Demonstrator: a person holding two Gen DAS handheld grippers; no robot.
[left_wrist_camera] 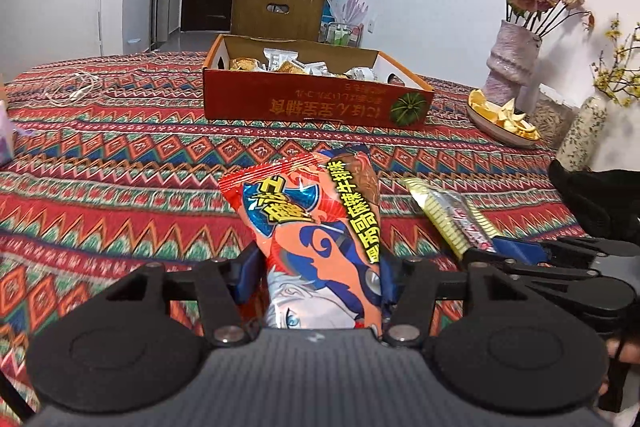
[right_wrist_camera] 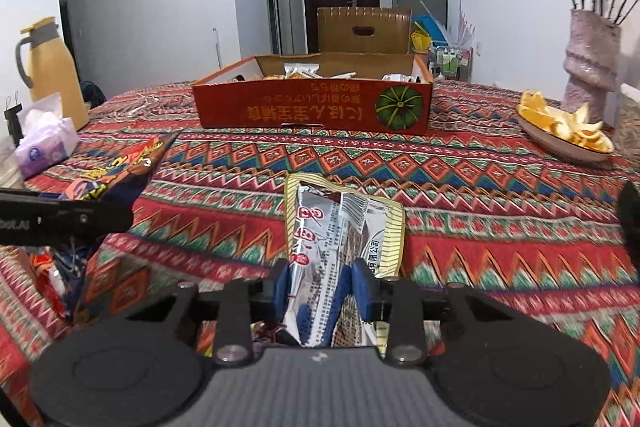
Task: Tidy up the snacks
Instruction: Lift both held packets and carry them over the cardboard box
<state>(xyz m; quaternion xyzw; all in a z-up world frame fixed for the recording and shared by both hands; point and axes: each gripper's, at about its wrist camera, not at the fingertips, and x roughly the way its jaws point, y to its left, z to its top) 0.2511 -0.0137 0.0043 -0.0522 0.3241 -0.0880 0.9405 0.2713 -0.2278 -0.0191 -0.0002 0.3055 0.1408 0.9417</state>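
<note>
Over the patterned tablecloth (left_wrist_camera: 120, 155), the left gripper (left_wrist_camera: 316, 267) is clamping an orange packet (left_wrist_camera: 312, 219) between its blue pads (left_wrist_camera: 246, 267); the packet is standing up out of the jaws, its top edge tilting toward the box (left_wrist_camera: 312, 103). Just to its right, the right gripper (right_wrist_camera: 320, 283) is pinching a silver packet (right_wrist_camera: 336, 227) with a yellow striped border, the foil creasing where the pads (right_wrist_camera: 362, 283) are squeezing it. Both packets are being held above the cloth, side by side, well short of the box.

Farther along the table, the red box is sitting open with its print upside down to the cameras, and wrapped snacks (left_wrist_camera: 288, 63) are lying inside. A dish of peels (right_wrist_camera: 564, 131) is resting to the right of the box, near a vase (right_wrist_camera: 588, 59) holding dried roses. Toward the left edge, a tissue pack (right_wrist_camera: 44, 143) is sitting in front of a yellow flask (right_wrist_camera: 52, 67). A white cable (left_wrist_camera: 72, 89) is lying coiled on the cloth left of the box. A brown chair back (right_wrist_camera: 364, 31) is showing behind the box.
</note>
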